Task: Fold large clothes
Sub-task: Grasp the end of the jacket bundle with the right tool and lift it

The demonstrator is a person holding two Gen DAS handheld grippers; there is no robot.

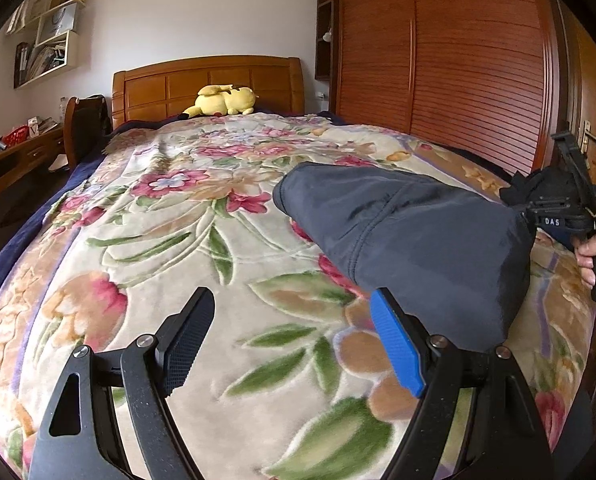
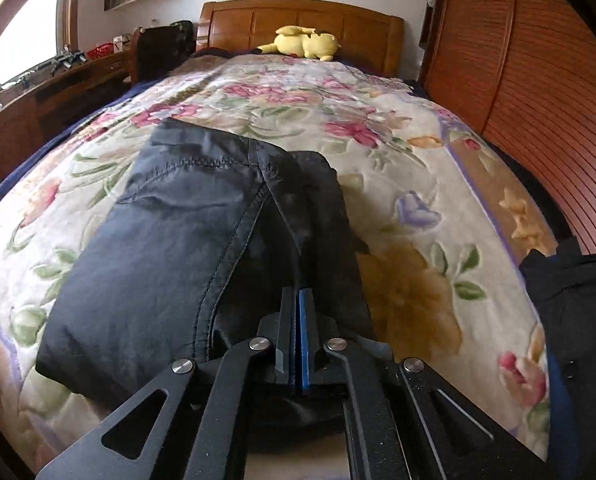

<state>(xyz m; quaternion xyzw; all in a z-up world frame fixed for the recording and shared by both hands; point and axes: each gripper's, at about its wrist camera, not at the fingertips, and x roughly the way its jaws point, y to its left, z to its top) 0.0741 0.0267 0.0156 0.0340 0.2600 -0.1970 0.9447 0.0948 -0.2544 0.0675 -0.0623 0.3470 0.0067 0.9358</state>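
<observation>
Dark trousers (image 2: 202, 240) lie folded on the floral bed (image 1: 178, 240). Right gripper (image 2: 297, 332) pressed together, apparently pinching the near edge to lift; left gripper (image 1: 294, 340) spread, empty, waiting alongside.

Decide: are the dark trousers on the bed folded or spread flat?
Folded. The dark trousers lie doubled into a compact block with stacked layers on the floral blanket.
</observation>
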